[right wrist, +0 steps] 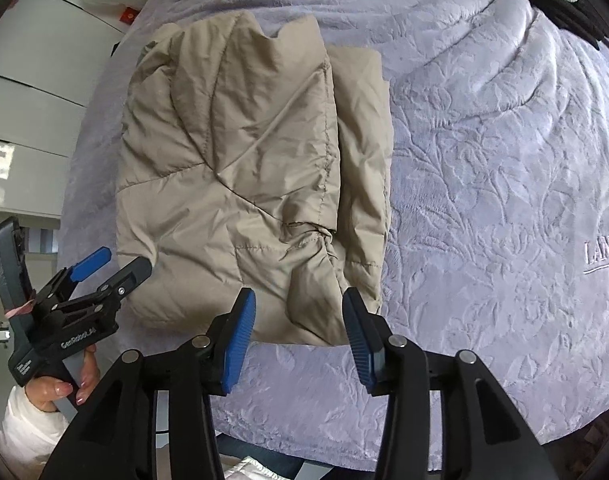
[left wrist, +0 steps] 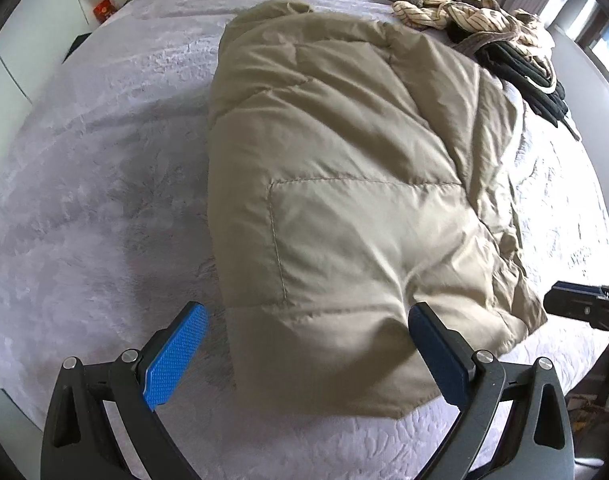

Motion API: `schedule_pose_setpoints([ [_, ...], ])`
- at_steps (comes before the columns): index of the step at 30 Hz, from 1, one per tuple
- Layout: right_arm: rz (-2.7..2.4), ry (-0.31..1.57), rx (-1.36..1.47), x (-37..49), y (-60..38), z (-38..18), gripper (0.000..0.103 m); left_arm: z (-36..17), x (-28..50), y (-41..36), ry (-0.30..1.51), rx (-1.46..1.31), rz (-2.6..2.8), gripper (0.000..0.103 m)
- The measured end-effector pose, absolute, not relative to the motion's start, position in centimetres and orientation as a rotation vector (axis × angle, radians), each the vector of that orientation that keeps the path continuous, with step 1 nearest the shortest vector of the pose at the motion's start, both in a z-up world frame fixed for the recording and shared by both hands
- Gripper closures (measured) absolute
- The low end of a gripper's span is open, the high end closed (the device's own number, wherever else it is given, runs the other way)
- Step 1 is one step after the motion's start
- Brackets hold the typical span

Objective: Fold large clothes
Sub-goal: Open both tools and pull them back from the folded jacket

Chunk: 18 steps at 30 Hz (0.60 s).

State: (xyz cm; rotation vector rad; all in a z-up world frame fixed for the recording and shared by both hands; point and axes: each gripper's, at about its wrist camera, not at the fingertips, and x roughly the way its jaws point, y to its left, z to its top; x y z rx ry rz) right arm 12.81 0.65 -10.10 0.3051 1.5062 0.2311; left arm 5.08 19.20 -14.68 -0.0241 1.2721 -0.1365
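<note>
A folded tan coat (right wrist: pixel 232 168) lies on the bed (right wrist: pixel 484 160).
The left gripper (left wrist: pixel 308 356) and the right gripper (right wrist: pixel 298 340) are both open, holding nothing.

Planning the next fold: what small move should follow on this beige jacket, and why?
Probably lower the right gripper onto the near hem of the beige jacket to fold it away: the sleeves are already tucked in, and both grippers hover open, holding nothing.

Embroidered lettering (right wrist: pixel 606 254) on the bedspread (right wrist: pixel 484 160) runs off the right edge, unreadable
</note>
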Motion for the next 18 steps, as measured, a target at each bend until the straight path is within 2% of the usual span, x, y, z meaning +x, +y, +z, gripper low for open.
schedule_pose_setpoints([
  [9,0.231,1.489,0.296,11.8,0.9,-7.7,0.046,-11.4,3.9,18.5,1.276,0.010,-0.125,0.002],
  [18,0.240,1.437,0.240,12.8,2.0,-4.9,0.023,-7.7,3.7,18.4,1.228,0.004,-0.082,0.001],
])
